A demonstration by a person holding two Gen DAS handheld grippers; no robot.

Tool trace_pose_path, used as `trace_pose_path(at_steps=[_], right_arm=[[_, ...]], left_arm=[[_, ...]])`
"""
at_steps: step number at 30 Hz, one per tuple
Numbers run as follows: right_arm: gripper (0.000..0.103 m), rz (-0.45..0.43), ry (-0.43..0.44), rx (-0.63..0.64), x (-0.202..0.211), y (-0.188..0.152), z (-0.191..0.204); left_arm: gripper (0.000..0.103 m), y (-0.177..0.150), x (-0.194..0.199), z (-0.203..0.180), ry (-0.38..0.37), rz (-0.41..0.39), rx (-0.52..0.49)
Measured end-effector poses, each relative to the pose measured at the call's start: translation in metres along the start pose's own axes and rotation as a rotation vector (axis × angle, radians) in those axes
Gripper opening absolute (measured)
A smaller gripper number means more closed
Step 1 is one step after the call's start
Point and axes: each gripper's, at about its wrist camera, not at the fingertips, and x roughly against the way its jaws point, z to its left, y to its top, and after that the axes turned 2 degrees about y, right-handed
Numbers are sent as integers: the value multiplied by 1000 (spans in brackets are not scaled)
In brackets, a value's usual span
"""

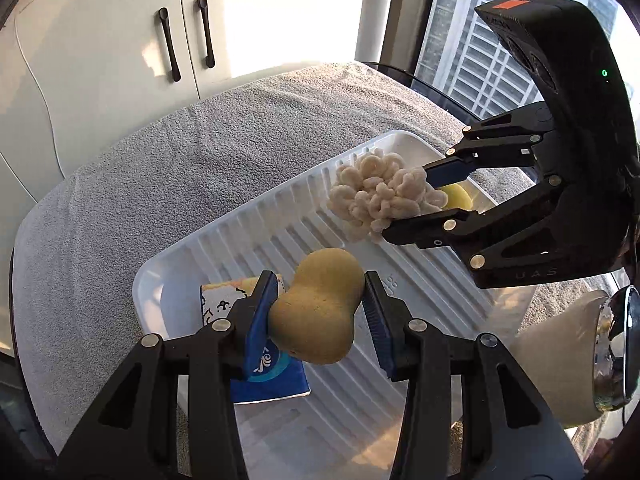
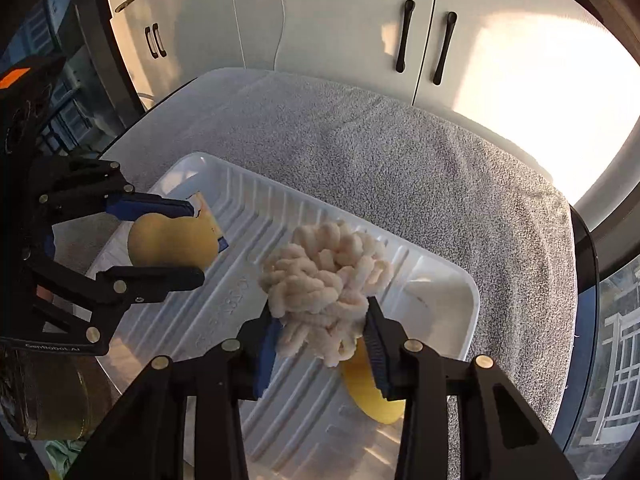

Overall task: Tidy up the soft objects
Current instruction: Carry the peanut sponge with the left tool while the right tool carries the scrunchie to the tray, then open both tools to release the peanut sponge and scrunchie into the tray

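The left tool (image 1: 320, 308) is clamped on a tan peanut-shaped sponge (image 1: 316, 308) above the white ribbed tray (image 1: 248, 232). The right tool (image 2: 320, 340) grips a cream chenille bundle (image 2: 324, 272) over the tray's other end, perhaps touching a yellow sponge (image 2: 372, 396) beneath.

Glossy ribbed white plastic tray (image 1: 256, 232), nubby grey terry towel (image 1: 160, 152), porous matt sponge (image 1: 316, 308).
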Motion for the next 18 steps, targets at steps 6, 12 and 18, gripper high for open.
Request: trace_pose_path(at_steps=[6, 12, 18], right_arm=[[42, 18, 9, -13, -14, -3, -4], [42, 30, -37, 16, -13, -6, 0], [49, 28, -79, 46, -13, -11, 9]], left_arm=[[42, 2, -20, -14, -31, 95, -81], [44, -5, -29, -18, 22, 123, -136], [48, -9, -24, -15, -8, 125, -120]])
